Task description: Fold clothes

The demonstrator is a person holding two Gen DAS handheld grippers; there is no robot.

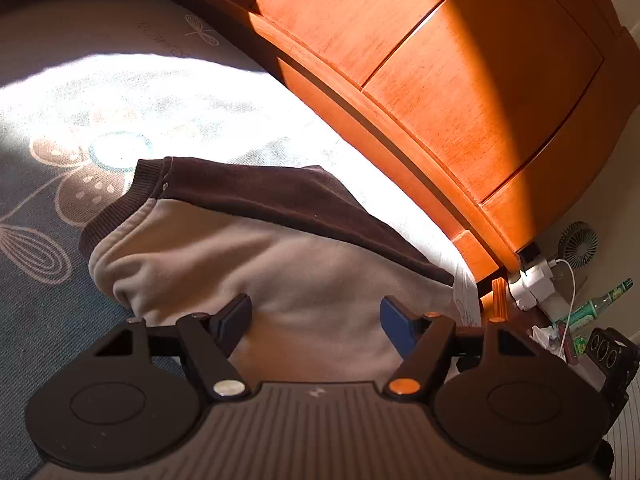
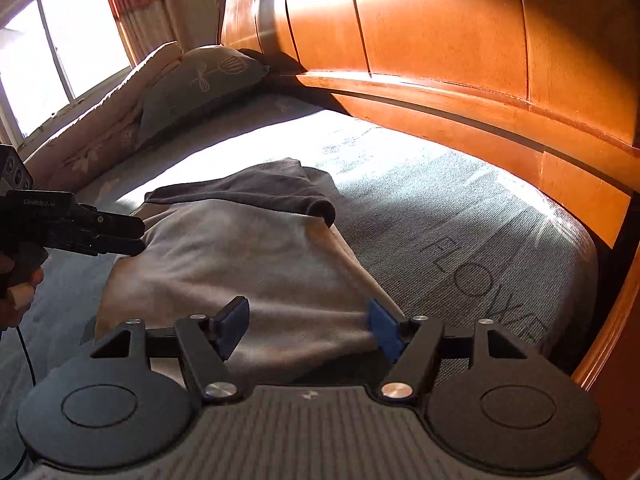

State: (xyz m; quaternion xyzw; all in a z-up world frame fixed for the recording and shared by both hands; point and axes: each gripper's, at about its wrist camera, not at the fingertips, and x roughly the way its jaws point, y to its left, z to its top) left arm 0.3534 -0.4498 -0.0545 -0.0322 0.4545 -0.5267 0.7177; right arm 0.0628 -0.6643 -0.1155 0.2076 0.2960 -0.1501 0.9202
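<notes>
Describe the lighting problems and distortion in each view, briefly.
Left wrist view: a sunlit band blows out the bedsheet to white behind the sweatshirt; fisheye bends the wooden headboard into an arc. Right wrist view: the window is overexposed, glare streaks the headboard top, the sheet is washed out beyond the garment, and the fabric near the right tool looks slightly smeared.

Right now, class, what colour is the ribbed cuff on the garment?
Dark brown; the ribbed cuff on the beige garment shows best from the left wrist view.
</notes>
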